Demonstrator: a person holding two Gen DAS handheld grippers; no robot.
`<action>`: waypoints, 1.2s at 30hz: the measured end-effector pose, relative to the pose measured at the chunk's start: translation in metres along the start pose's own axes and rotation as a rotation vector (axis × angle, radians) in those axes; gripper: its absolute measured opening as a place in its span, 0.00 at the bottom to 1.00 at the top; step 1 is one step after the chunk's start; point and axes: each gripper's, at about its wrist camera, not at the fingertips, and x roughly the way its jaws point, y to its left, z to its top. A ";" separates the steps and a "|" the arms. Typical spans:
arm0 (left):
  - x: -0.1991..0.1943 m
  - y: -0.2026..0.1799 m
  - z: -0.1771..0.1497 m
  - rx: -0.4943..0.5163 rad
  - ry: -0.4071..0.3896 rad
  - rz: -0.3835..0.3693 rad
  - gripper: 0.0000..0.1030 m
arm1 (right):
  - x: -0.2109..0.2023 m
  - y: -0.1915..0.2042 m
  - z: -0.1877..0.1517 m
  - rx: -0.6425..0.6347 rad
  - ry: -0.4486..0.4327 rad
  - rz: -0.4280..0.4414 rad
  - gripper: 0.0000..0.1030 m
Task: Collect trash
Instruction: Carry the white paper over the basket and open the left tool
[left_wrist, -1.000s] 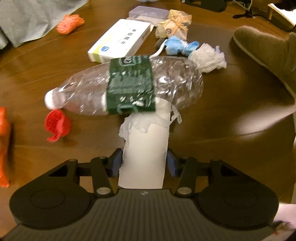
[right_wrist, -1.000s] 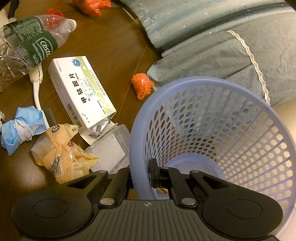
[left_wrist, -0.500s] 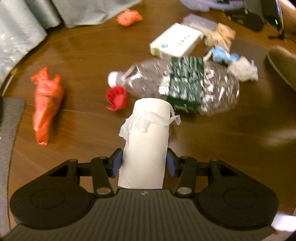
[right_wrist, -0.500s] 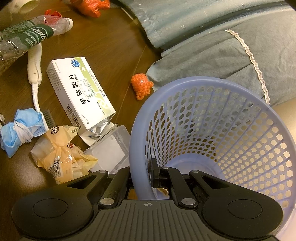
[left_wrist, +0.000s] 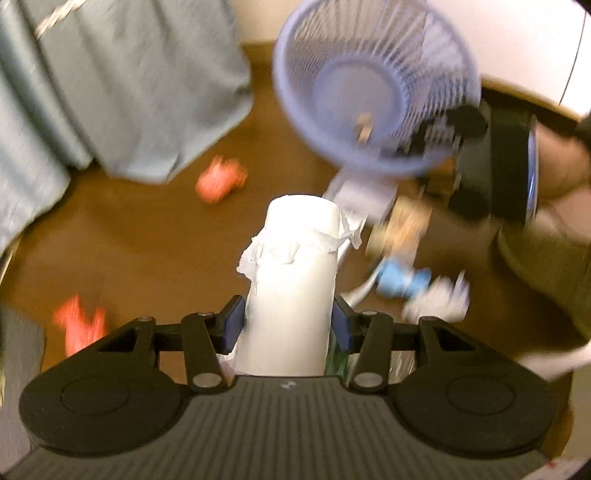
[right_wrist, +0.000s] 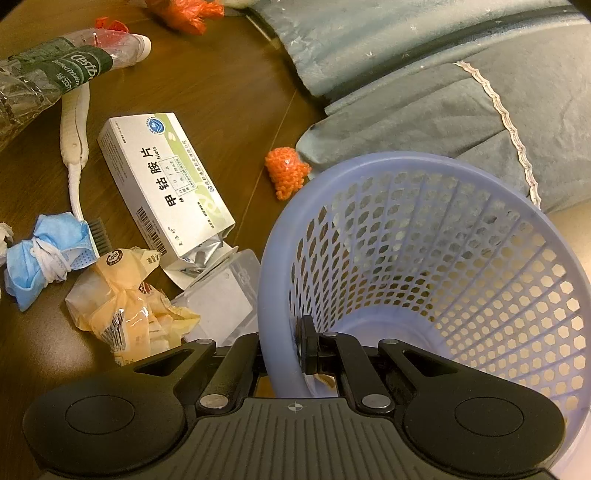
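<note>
My left gripper (left_wrist: 288, 321) is shut on a white cardboard paper roll (left_wrist: 295, 273) with torn tissue at its far end, held above the brown table and pointing toward the lilac mesh basket (left_wrist: 373, 85). That basket (right_wrist: 424, 266) is tilted, and my right gripper (right_wrist: 284, 343) is shut on its near rim. Trash lies on the table to the left of the basket: a medicine box (right_wrist: 166, 184), a crushed plastic bottle (right_wrist: 55, 74), a blue face mask (right_wrist: 40, 254), a yellow wrapper (right_wrist: 125, 310), a white brush (right_wrist: 75, 125) and an orange knit piece (right_wrist: 288, 171).
Grey-blue fabric (right_wrist: 424, 74) is draped along the table's far edge behind the basket. A clear plastic box (right_wrist: 221, 295) sits against the basket's wall. Orange plastic scraps (left_wrist: 79, 325) lie at the left in the blurred left wrist view.
My left gripper has swung with the paper roll from facing the bottle round to facing the basket. The right gripper and basket have stayed nearly still.
</note>
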 end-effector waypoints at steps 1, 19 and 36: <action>0.000 -0.003 0.014 0.012 -0.021 -0.007 0.43 | 0.000 0.000 0.000 0.003 -0.001 0.001 0.00; 0.044 -0.023 0.124 0.039 -0.212 -0.031 0.55 | -0.002 -0.008 -0.003 0.047 -0.017 0.005 0.00; 0.023 0.005 -0.060 -0.003 0.081 0.118 0.58 | -0.001 -0.007 -0.003 0.028 -0.018 0.010 0.00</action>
